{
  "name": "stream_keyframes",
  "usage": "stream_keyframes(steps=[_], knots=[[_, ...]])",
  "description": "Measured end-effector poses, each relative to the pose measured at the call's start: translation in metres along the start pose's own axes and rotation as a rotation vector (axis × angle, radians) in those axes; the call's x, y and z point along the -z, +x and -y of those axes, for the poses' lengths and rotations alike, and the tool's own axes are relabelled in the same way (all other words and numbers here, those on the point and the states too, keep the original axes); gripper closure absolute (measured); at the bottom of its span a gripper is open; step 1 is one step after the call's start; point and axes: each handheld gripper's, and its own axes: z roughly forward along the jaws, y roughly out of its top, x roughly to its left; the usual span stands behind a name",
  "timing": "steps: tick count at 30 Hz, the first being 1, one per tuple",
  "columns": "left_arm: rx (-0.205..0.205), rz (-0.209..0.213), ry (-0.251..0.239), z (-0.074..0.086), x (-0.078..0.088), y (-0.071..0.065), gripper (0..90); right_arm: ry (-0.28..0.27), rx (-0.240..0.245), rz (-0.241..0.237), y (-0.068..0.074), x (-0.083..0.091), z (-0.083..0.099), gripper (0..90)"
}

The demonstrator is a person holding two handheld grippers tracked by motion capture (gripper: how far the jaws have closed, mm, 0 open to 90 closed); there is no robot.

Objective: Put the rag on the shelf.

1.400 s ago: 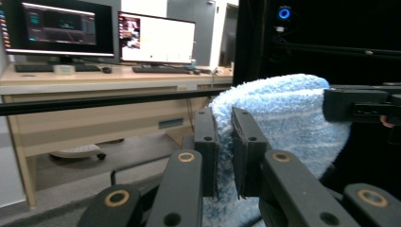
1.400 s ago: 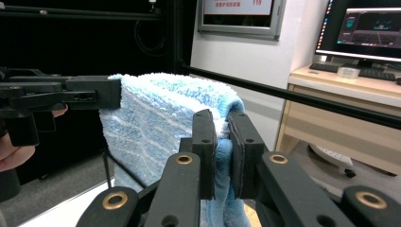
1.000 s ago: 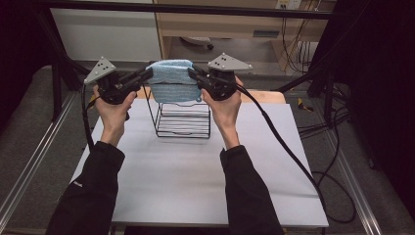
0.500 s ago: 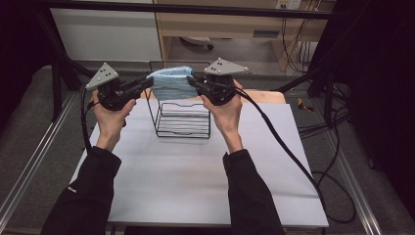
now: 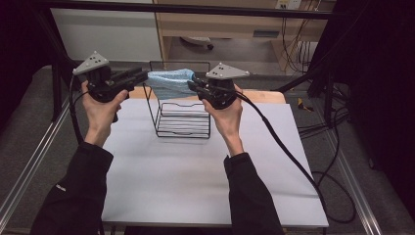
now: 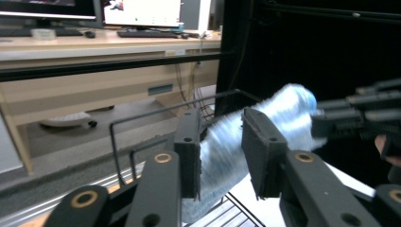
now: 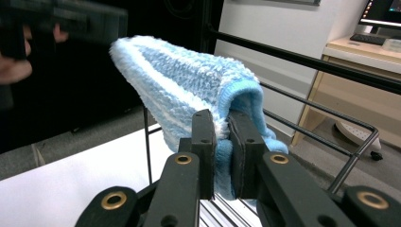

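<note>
A light blue cloth (image 5: 170, 83) hangs in the air above the black wire rack (image 5: 182, 120) on the white tabletop (image 5: 195, 171). The right claw (image 7: 221, 142) is clenched on the cloth's folded edge. The left claw (image 6: 220, 151) is released, its jaws spread on either side of the cloth's other end without pinching it.

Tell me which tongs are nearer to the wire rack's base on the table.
Right. The right tongs sit above the wire rack, shut on the blue cloth at its right end. The left tongs are open and out past the rack's left side.
</note>
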Motion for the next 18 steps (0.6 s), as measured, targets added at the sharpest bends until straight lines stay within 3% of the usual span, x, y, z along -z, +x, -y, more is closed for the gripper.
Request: stream_keyframes(steps=[3,8,18], knots=[[0.023,-0.009,0.042,-0.008,-0.008,0.001,79.3,0.003,0.01,0.0,0.0,-0.001,0.001,82.3],[0.024,-0.014,0.121,-0.012,-0.025,0.0,89.4,0.0,0.009,0.002,0.001,0.0,0.002,82.0],[0.015,0.063,0.171,0.005,-0.02,-0.005,89.8,0.011,0.014,0.009,0.002,-0.001,0.007,79.8]])
